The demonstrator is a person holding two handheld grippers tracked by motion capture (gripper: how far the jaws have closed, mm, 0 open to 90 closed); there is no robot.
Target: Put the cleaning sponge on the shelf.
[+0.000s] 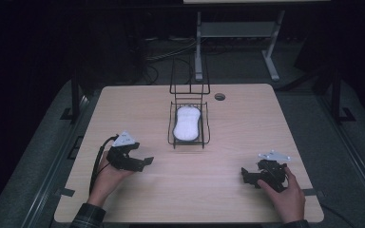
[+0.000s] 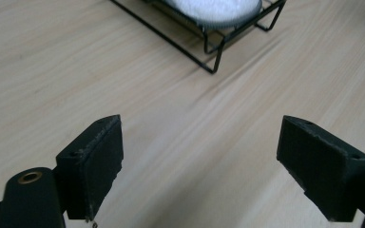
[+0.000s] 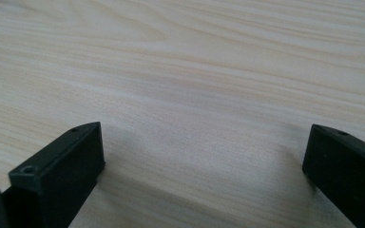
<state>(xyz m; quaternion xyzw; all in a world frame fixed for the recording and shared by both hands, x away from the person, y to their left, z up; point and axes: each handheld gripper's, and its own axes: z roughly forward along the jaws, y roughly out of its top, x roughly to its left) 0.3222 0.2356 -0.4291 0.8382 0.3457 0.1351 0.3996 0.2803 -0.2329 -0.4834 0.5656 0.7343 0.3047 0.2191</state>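
Wire basket (image 1: 188,124) stands at the middle of the counter (image 1: 138,199), toward its far half, and a white oblong sponge-like pad (image 1: 186,122) lies flat inside it. A taller wire frame (image 1: 189,76) rises just behind the basket. The left tool (image 1: 140,160) rests on the counter near the basket, to its front left, its jaws spread wide and holding nothing; in the left gripper view the basket's near corner (image 2: 214,57) and the pad's edge (image 2: 214,9) sit just ahead of those jaws. The right tool (image 1: 245,176) lies well apart from the basket, to its front right, also wide open and empty, with bare wood ahead of it in the right gripper view.

This looks like the starting step: both hands parked, the approach not yet begun. The next move likely calls for the left tool to lift, pass over the basket's low rim and close across the pad's narrow waist, without catching the wires.
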